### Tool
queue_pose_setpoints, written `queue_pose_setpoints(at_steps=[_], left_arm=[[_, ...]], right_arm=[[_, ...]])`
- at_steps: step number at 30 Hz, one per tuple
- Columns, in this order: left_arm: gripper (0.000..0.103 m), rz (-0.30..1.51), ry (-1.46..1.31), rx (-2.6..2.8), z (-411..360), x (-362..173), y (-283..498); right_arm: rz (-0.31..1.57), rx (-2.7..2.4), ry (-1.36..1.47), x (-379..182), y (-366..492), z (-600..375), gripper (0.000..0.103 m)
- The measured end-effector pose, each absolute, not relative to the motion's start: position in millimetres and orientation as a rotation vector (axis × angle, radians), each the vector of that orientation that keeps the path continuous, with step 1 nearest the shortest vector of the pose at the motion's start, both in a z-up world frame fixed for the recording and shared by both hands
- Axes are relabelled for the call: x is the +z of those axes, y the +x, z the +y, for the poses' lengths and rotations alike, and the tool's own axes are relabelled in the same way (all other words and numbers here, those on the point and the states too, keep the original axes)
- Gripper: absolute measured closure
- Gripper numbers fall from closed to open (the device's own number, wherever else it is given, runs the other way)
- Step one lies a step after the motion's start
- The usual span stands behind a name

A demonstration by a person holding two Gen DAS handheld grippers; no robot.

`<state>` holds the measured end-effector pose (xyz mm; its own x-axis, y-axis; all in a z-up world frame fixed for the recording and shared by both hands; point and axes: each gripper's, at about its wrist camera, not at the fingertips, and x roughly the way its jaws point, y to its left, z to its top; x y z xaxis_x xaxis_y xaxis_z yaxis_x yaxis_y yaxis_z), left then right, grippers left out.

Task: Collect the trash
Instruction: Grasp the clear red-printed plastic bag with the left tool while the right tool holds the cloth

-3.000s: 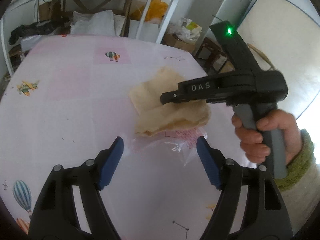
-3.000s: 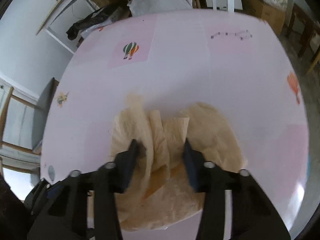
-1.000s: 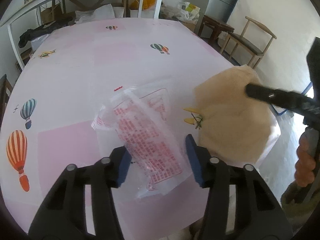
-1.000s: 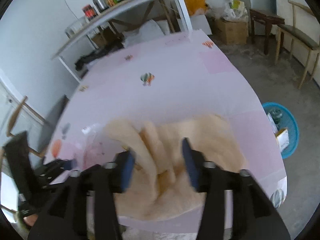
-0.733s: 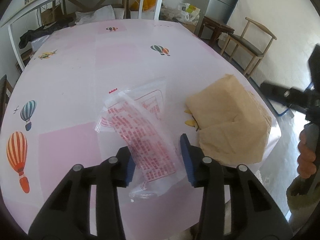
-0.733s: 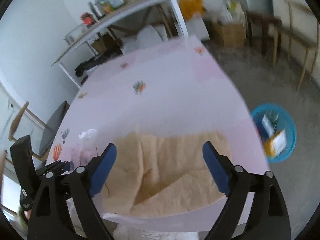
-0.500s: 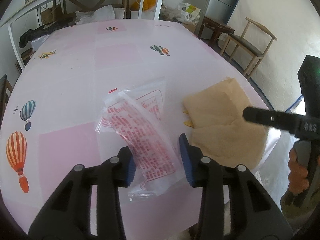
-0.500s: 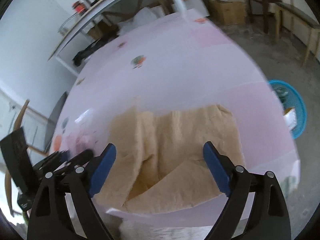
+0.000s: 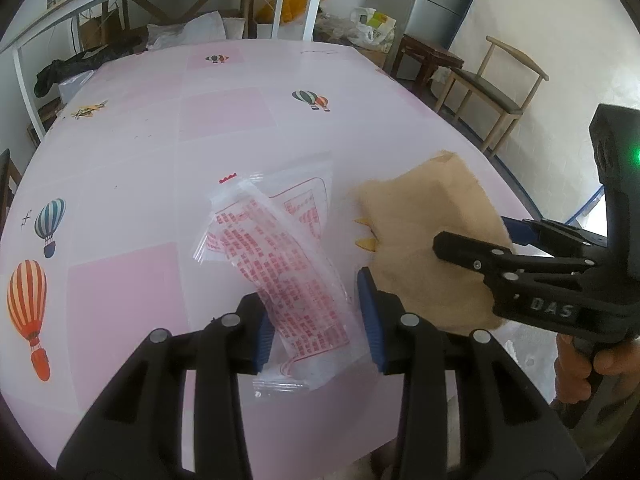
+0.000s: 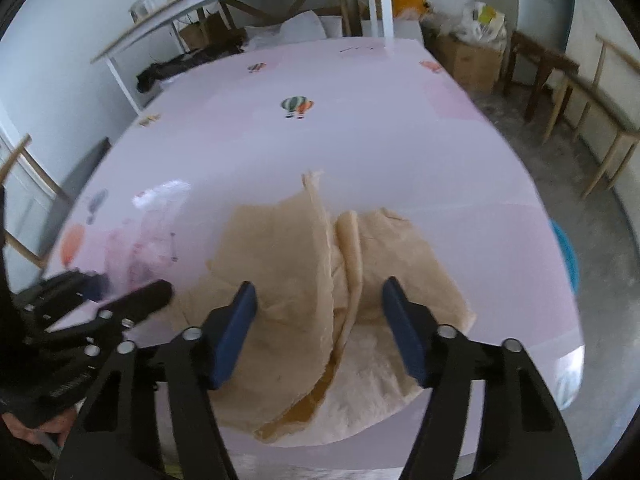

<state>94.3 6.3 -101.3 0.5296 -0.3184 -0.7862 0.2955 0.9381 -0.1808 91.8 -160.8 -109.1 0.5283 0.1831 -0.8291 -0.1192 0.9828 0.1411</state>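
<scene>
A: What is hidden or cut off at the left side?

B: The left gripper [image 9: 316,316] has its jaws spread, with the clear plastic bag [image 9: 280,264] between the blue pads — the near end of the bag runs under the fingers [image 9: 260,332]. Contact between pad and bag cannot be confirmed. In the right wrist view the same bag [image 10: 140,248] is blurred to a pink smear.

A: Does the bag contain anything?

B: Only red print is legible on it; contents cannot be made out. It lies flat on the pink tablecloth [image 9: 120,184], near the front edge.

A: And to the right?

B: The tan crumpled paper [image 9: 432,248] lies just beside the bag, at the table's right front corner. The right gripper [image 10: 320,328] straddles it, jaws released, a raised fold [image 10: 320,248] standing between the pads. In the left wrist view, the right gripper's body [image 9: 532,276] covers the paper's far corner, so its fingertips are not fully visible there.

A: Any other container?

B: A blue bin [image 10: 566,252] on the floor past the table edge — cut off by the table, contents not visible.
</scene>
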Motion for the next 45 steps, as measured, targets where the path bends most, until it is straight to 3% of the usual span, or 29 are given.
queue_pose_setpoints(at_steps=[5, 7, 10, 24, 45], left_arm=[[0.074, 0.938, -0.023, -0.366, 6, -99, 93], [0.076, 0.933, -0.018, -0.364, 7, -98, 94], [0.076, 0.927, -0.017, -0.362, 8, -95, 93], [0.078, 0.848, 0.036, -0.369, 3, -67, 85], [0.078, 0.731, 0.164, -0.441, -45, -23, 74]], right_arm=[[0.984, 0.127, -0.006, -110, 90, -159, 0.062], [0.984, 0.116, 0.010, -109, 91, -164, 0.079], [0.991, 0.103, 0.063, -109, 93, -176, 0.092], [0.968, 0.135, 0.375, -100, 91, -230, 0.097], [0.812, 0.106, 0.551, -68, 65, -291, 0.097]])
